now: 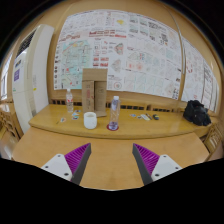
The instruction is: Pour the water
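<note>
Gripper (pixel 110 160) wide open, holding nothing — bottle (pixel 114 112) and white cup (pixel 90 120) on table (pixel 150 128) beyond, wall posters (pixel 120 45) unreadable

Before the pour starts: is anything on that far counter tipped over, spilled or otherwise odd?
Nothing stands out. The bottle, white cup and cardboard box stand upright on the counter; no spill visible. The gripper is open, empty.

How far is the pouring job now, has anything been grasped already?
Nothing looks done yet. The gripper is open and empty, over the near table. The bottle and the white cup stand untouched on the far table. Reaching, grasping and pouring all remain.
</note>
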Demonstrator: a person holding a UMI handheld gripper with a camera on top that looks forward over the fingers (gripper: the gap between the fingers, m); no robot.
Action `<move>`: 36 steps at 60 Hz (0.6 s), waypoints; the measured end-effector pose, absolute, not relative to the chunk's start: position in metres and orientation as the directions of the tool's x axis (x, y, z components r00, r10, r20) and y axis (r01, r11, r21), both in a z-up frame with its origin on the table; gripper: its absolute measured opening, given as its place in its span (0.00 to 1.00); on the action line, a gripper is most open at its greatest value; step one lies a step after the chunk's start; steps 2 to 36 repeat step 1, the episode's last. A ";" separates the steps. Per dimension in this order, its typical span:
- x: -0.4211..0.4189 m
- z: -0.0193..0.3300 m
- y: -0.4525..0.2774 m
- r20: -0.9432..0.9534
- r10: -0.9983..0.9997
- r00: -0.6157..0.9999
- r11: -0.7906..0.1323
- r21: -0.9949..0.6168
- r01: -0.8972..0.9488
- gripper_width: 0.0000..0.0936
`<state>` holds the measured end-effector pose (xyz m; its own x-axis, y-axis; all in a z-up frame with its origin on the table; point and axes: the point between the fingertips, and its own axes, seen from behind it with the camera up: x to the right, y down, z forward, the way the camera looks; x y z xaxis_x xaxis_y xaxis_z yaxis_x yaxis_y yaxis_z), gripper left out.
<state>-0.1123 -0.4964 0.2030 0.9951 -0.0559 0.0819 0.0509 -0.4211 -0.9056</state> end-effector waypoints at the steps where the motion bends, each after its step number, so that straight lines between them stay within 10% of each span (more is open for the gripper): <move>1: -0.112 0.204 -0.498 0.084 -0.058 0.995 -0.422 -0.905 0.051 0.91; 36: -0.112 0.204 -0.498 0.084 -0.058 0.995 -0.422 -0.905 0.051 0.91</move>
